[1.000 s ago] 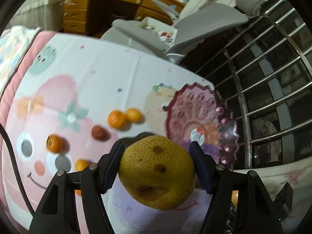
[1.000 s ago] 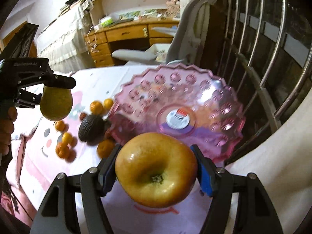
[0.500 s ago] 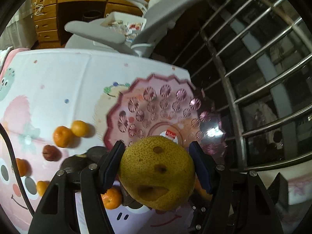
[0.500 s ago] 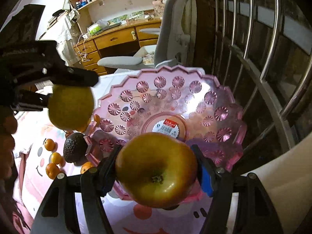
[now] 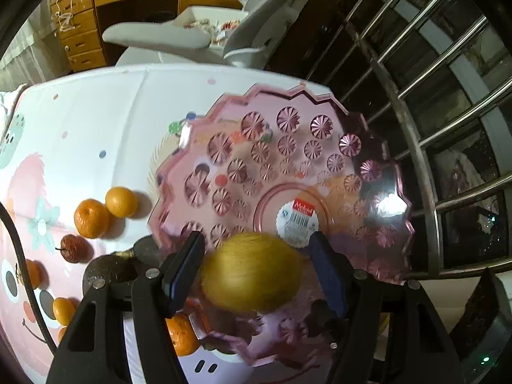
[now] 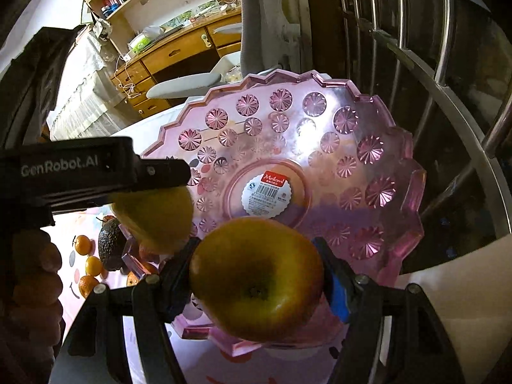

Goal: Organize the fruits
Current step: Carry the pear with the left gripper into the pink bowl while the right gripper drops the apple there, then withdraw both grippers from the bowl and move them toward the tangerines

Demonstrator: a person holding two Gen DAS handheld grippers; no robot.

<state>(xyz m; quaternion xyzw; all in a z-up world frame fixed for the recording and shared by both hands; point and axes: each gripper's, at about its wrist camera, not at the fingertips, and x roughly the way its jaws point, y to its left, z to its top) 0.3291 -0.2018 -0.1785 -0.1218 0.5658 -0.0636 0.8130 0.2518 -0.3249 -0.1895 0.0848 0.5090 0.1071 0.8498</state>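
Shifted since a second ago from above the desk (image 5: 96, 112) to right over the pink bowl (image 5: 320, 121). Left gripper (image 5: 256, 272): jaws apart around a blurred pear (image 5: 252, 272), seemingly loose and dropping, lower centre. Right gripper (image 6: 256, 281): jaws clamped on the apple (image 6: 256, 278), lower centre. Placing step, probably; next, lowering and releasing the apple gently into the bowl.

Right tool (image 6: 257, 275) gripping apple (image 6: 256, 278) above pink bowl (image 6: 368, 147), left tool (image 6: 150, 192) with pear (image 6: 153, 217) alongside
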